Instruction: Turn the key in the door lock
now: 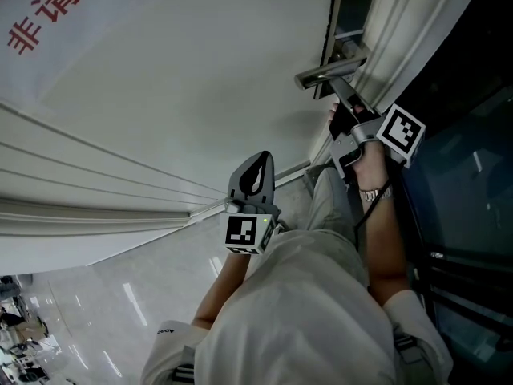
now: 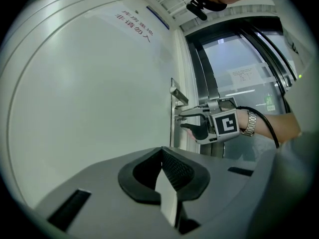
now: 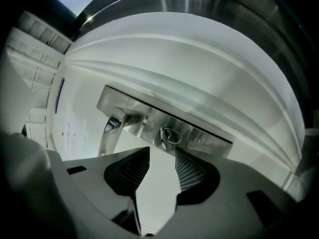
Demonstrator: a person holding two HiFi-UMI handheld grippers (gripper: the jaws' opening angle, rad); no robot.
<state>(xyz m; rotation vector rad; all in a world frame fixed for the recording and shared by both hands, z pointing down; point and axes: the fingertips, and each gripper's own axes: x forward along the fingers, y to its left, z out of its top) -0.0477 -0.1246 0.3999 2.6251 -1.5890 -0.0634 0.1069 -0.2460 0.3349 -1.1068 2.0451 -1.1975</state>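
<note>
A small metal key on a ring [image 3: 167,136] sticks out of the steel lock plate [image 3: 199,133] on the white door, below the lever handle [image 3: 112,128]. My right gripper [image 3: 162,151] stands open just short of the key, with nothing between its pads. In the head view the right gripper [image 1: 335,112] sits at the door edge under the handle [image 1: 329,72]. My left gripper [image 1: 255,175] hangs lower and well away from the lock. In its own view the left gripper [image 2: 162,169] is shut and empty, and the right gripper [image 2: 188,122] shows at the lock.
The white door [image 1: 184,95] fills the left, with red print [image 1: 48,14] at its top corner. A dark glass panel and frame [image 1: 465,175] stand right of the door edge. Glossy floor tiles [image 1: 96,303] lie below. The person's clothing [image 1: 304,319] fills the lower middle.
</note>
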